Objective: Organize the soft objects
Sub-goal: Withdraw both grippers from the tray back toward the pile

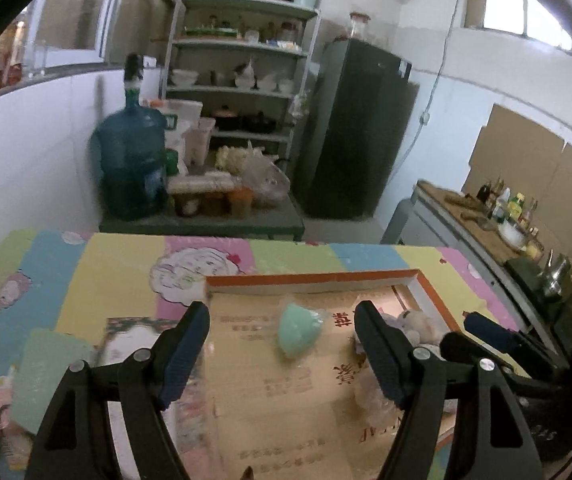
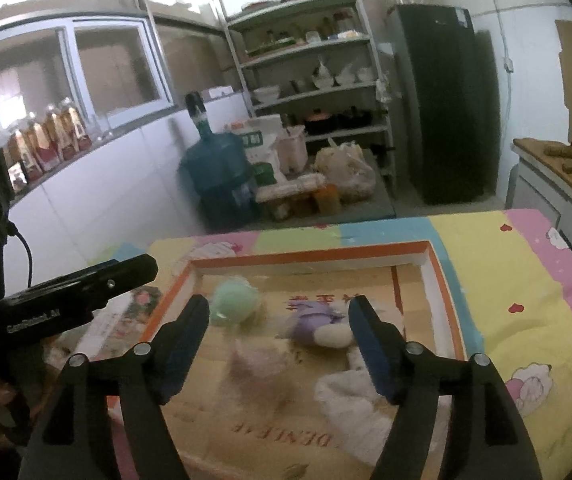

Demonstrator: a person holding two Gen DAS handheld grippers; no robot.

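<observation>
An orange-rimmed cardboard box (image 1: 326,278) (image 2: 310,257) lies on a colourful cartoon mat. Inside it are a mint-green soft ball (image 1: 298,330) (image 2: 233,302), a purple-and-white plush toy (image 2: 318,320) (image 1: 410,322), a blurred pinkish fluffy piece (image 2: 260,364) and a white fluffy cloth (image 2: 350,404). My left gripper (image 1: 282,350) is open and empty above the box, with the green ball between its fingers further ahead. My right gripper (image 2: 278,344) is open and empty above the box, over the plush toy. The right gripper also shows at the right edge of the left wrist view (image 1: 498,336).
The mat (image 2: 518,280) covers the table. A green pad and booklets (image 1: 50,376) lie left of the box. Behind the table are a blue water jug (image 1: 132,160), shelves (image 1: 242,68), a dark fridge (image 1: 354,128) and a counter with bottles (image 1: 502,212).
</observation>
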